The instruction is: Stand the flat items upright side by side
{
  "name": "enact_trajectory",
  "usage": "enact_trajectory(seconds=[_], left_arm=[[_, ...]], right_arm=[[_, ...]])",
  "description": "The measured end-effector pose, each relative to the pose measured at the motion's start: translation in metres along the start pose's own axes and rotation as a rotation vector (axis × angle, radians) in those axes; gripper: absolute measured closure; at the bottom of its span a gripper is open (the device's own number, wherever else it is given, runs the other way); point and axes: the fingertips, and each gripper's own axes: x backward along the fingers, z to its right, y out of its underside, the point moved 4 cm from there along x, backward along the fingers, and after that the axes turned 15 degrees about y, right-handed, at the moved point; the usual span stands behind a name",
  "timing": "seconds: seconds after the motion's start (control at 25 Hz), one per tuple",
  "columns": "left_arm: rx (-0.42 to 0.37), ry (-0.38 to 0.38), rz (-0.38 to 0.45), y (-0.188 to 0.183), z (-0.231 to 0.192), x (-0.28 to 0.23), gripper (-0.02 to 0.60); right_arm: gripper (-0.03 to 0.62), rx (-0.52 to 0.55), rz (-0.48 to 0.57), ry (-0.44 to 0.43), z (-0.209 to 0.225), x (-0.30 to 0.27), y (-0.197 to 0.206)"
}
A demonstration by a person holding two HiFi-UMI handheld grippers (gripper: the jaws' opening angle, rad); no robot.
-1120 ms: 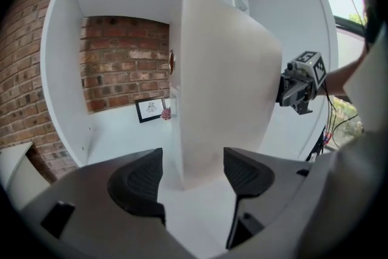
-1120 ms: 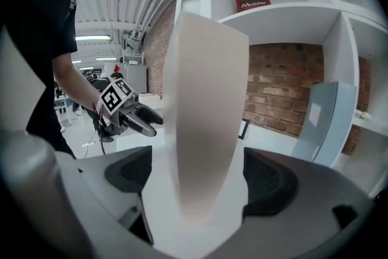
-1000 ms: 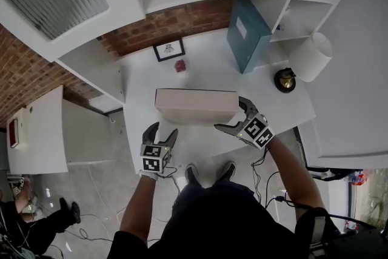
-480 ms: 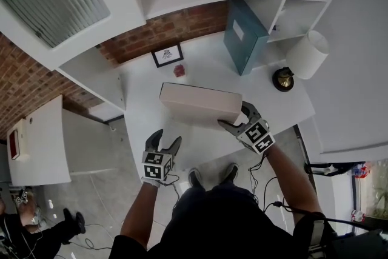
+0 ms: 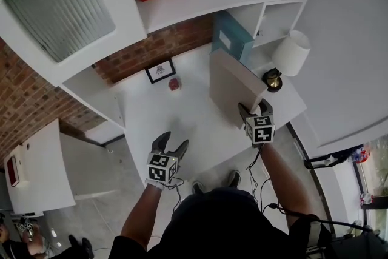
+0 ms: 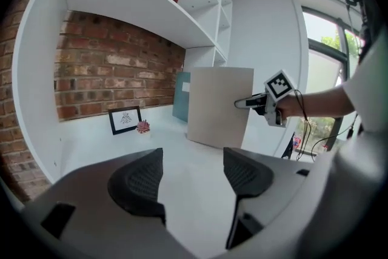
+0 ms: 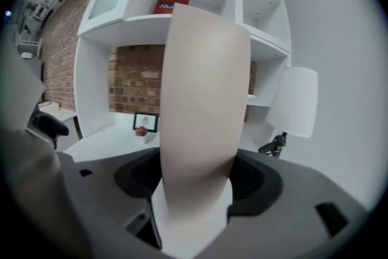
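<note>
While my left claw (image 5: 171, 141) hangs open and empty over the desk (image 5: 182, 109), the beige box (image 5: 232, 83) stands tipped upright near the teal box (image 5: 227, 38). My right claw (image 5: 254, 111) has just closed and now clamps it. I judge it next needs setting down parallel, close beside.

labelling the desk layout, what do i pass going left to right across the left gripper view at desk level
framed picture → small pink ornament → teal box → beige flat box → right claw, its jaws just closed further onto that box
</note>
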Motion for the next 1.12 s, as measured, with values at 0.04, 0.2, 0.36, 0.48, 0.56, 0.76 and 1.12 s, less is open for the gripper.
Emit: enact_trajectory(seconds=[0.04,0.2,0.36,0.48,0.56,0.76,1.12], left_arm=[[0.001,0.011,0.002,0.001,-0.001,0.003,0.272],[0.017,0.040,0.001,0.006,-0.007,0.017,0.271],[0.041,0.034,0.007,0.011,-0.014,0.027,0.272],[0.058,0.017,0.009,0.012,-0.017,0.028,0.272],[0.068,0.006,0.010,0.011,-0.017,0.028,0.272],[0.080,-0.037,0.009,0.001,-0.026,0.021,0.272],[0.092,-0.067,-0.010,-0.019,-0.030,-0.017,0.272]], right_arm=[[0.273,-0.030,-0.006,0.040,0.004,-0.003,0.001],[0.275,-0.104,-0.027,0.132,0.009,-0.016,0.001],[0.275,-0.089,-0.046,0.169,0.005,-0.028,-0.006],[0.275,-0.094,-0.048,0.187,0.007,-0.041,-0.012],[0.275,-0.109,-0.054,0.196,0.010,-0.051,-0.012],[0.274,-0.117,-0.061,0.198,0.017,-0.079,-0.015],[0.273,-0.086,0.004,0.154,0.008,-0.127,-0.035]])
